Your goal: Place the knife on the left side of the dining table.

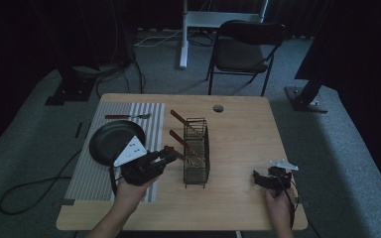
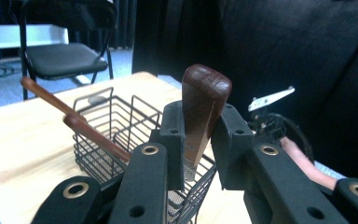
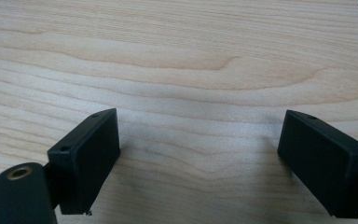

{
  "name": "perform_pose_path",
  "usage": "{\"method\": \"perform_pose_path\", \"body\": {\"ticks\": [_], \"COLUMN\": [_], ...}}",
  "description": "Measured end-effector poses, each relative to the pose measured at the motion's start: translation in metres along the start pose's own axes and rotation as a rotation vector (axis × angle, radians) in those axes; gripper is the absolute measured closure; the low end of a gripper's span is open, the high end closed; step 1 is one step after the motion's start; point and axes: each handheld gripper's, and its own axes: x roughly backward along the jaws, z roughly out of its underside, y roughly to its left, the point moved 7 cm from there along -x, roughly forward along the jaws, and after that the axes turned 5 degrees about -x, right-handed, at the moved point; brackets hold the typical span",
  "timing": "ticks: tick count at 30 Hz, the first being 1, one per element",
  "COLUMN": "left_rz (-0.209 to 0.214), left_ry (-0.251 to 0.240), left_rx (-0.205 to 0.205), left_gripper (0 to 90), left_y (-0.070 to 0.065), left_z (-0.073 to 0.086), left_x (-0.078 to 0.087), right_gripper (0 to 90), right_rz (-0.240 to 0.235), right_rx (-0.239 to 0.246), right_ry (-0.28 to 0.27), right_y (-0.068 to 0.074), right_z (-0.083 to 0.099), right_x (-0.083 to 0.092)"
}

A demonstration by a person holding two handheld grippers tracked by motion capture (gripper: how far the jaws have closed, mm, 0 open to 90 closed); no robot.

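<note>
The wooden table (image 1: 238, 144) carries a striped grey placemat (image 1: 151, 124) along its left side. A folding chair (image 1: 245, 47) stands on the carpet beyond the far edge.

On the placemat lies a round black pan (image 1: 104, 141), and a fork (image 1: 129, 116) with a brown handle lies flat beyond it, near the far end of the mat.

Just right of the placemat stands a black wire basket (image 1: 197, 171) (rectangular, open-topped). Two utensils with reddish-brown wooden handles, the far handle (image 1: 178, 118) and the middle handle (image 1: 177, 138), lean out of it toward the left.

The left gripper (image 2: 200, 135), held at the basket's near left corner, has its jaws closed on a third wooden handle (image 2: 204, 107). This handle is dark reddish-brown and glossy, flat-sided with a rounded end, and stands nearly upright between the jaws. Its lower part drops toward the basket; the working end cannot be made out.

The right gripper (image 1: 268, 179) is near the table's right front corner, well apart from the basket. In the right gripper view its jaws stand wide apart over bare wood grain, gripping nothing.
</note>
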Motion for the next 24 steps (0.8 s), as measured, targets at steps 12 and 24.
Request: {"method": "perform_pose_path", "body": {"ticks": [12, 24], "left_rz": [-0.049, -0.129], "left_ry": [-0.07, -0.047], "left_rx": [-0.015, 0.014], "left_gripper": [76.4, 76.4], "left_y": [0.016, 0.046], "left_z": [-0.022, -0.005], "left_x": [0.047, 0.078], "right_gripper": [11.8, 11.8], "right_rz": [0.0, 0.0], "right_rx": [0.0, 0.0], "right_ry": [0.0, 0.0], "right_y": [0.0, 0.0], "right_z": [0.0, 0.0], "right_x": [0.0, 0.0]}}
